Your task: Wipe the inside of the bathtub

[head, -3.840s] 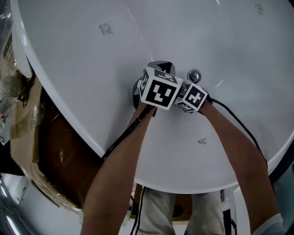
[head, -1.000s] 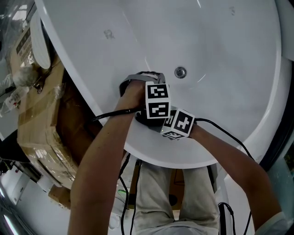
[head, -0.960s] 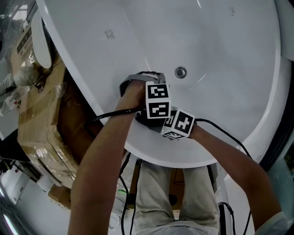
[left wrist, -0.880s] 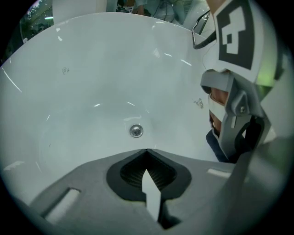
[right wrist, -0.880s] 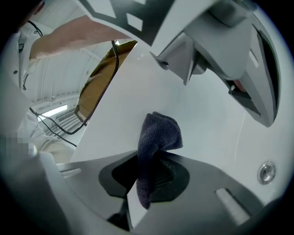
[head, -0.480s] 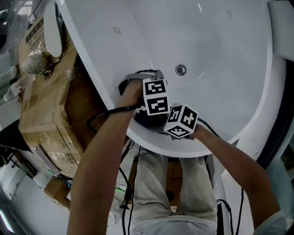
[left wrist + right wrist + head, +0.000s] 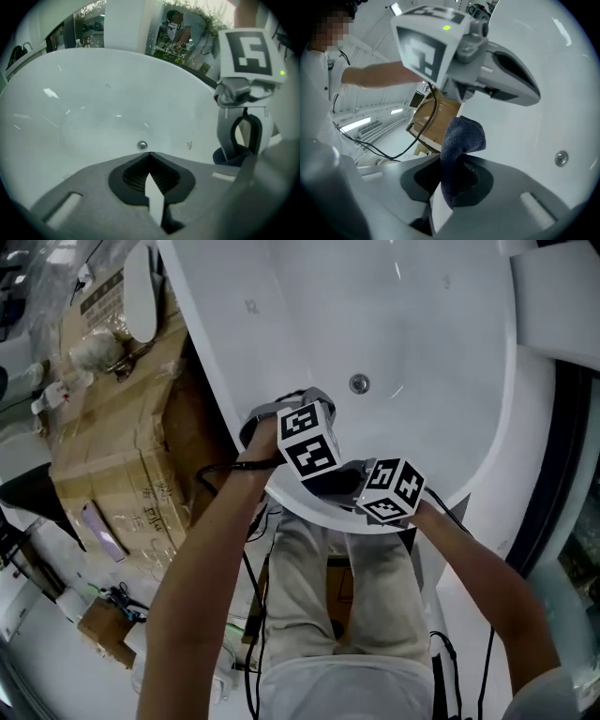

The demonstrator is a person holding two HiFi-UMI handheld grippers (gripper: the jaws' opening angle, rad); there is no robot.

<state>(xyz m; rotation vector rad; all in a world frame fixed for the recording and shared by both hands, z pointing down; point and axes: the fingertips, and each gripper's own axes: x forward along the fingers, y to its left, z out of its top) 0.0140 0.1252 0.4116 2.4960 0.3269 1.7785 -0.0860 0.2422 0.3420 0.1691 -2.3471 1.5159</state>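
Note:
The white bathtub (image 7: 441, 362) fills the top of the head view, with its metal drain (image 7: 359, 383) on the bottom. My left gripper (image 7: 298, 401) sits just inside the near rim, short of the drain, jaws shut with nothing between them (image 7: 149, 157). My right gripper (image 7: 336, 482) hovers over the near rim beside it, shut on a dark blue cloth (image 7: 461, 136) that sticks up out of the jaws. In the left gripper view the drain (image 7: 142, 146) lies straight ahead, and the right gripper (image 7: 243, 136) stands at the right.
Cardboard boxes (image 7: 122, 446) wrapped in plastic stand against the tub's left side. Cables (image 7: 220, 474) trail from both grippers past the person's legs (image 7: 328, 615). A dark frame (image 7: 553, 446) runs along the tub's right edge.
Both grippers have drawn back from the drain area to the near rim. In the last second the view has pulled away, and the right gripper has shifted slightly right over the rim.

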